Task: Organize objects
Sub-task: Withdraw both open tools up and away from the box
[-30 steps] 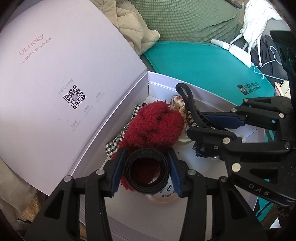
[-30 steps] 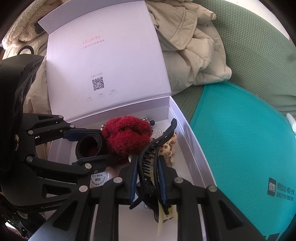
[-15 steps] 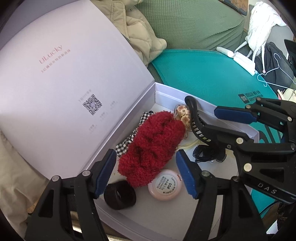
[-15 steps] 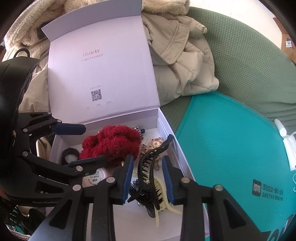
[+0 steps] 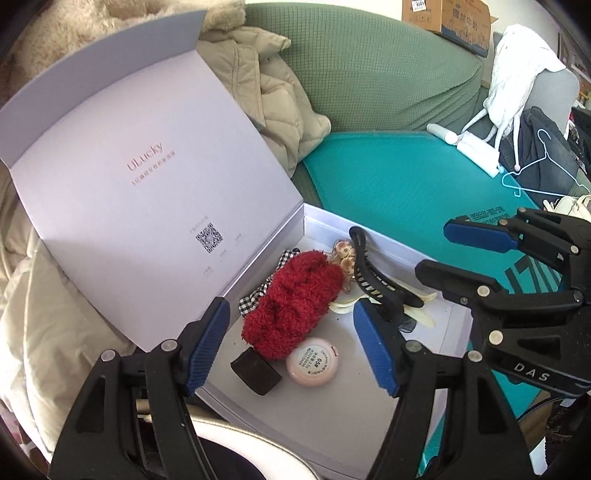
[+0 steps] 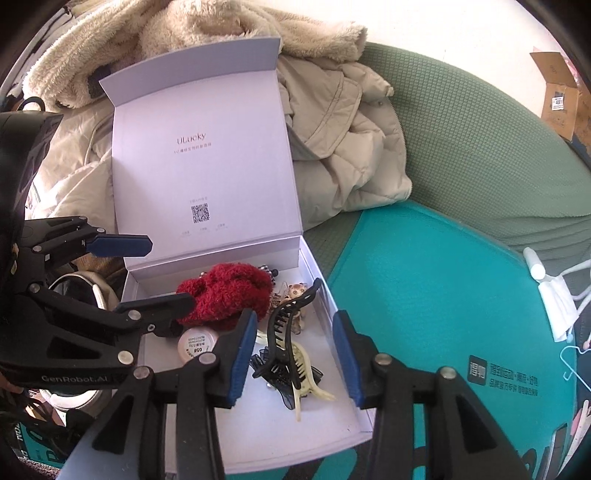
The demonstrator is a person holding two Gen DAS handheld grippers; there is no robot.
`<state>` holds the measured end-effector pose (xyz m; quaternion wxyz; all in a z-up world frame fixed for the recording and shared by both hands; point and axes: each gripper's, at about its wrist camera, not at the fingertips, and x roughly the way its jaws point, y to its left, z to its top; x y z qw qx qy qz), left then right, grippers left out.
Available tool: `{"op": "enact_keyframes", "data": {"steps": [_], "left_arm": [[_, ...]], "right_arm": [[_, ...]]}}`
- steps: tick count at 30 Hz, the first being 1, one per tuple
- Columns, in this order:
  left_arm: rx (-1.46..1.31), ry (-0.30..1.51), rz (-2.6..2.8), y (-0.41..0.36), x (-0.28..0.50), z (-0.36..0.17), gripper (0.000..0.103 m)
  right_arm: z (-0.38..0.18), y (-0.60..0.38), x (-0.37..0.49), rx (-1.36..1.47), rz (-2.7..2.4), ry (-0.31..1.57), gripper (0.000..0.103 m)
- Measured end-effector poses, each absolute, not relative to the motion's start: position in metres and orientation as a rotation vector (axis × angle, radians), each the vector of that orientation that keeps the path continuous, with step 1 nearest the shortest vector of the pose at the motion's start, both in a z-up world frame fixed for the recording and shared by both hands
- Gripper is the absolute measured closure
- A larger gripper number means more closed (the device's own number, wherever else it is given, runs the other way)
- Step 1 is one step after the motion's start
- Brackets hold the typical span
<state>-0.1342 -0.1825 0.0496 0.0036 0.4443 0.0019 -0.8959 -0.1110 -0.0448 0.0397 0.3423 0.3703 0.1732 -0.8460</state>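
A white box (image 5: 413, 417) (image 6: 343, 306) with its lid (image 5: 147, 206) (image 6: 199, 158) raised lies on a teal mat. Inside are a red fuzzy scrunchie (image 5: 295, 299) (image 6: 225, 291), a black hair tie (image 5: 256, 371), a round pink compact (image 5: 313, 365) (image 6: 195, 343), a black claw clip (image 5: 373, 273) (image 6: 284, 332) and a cream clip (image 6: 306, 369). My left gripper (image 5: 291, 343) is open and empty above the hair tie and compact. My right gripper (image 6: 295, 350) is open and empty above the black claw clip.
A beige jacket (image 6: 340, 140) and a fleece blanket (image 6: 184, 33) lie behind the lid on a green sofa (image 6: 480, 147). The teal mat (image 6: 436, 295) spreads to the right. A blue hanger (image 5: 535, 173) and white items (image 5: 476, 147) lie at its far edge.
The left gripper let go of the black hair tie and opened; the right let go of the black claw clip and opened. Both have pulled back and up from the box.
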Motion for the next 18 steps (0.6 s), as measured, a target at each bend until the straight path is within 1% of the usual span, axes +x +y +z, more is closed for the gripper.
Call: {"op": "enact_keyframes", "data": {"steps": [12,13,15,18], "left_arm": [[1.268,-0.044,-2.839,-0.168,-0.088,0.109,0.034],[1.257,-0.045,-2.841,-0.167,-0.084,0.115,0.033],[1.237,-0.045,-2.843,-0.165,-0.077,0.124,0.031],[1.195,-0.041,-2.845,-0.163,-0.060,0.138,0.030]], "right_arm": [[0.076,-0.020,-0.090,0.947,-2.257,0.445,0.059],[0.079,-0.017,-0.086,0.942,-2.262,0.440,0.059],[0.084,-0.012,-0.082,0.929,-2.274,0.428,0.054],[0.093,-0.004,-0.074,0.908,-2.289,0.417,0.052]]}}
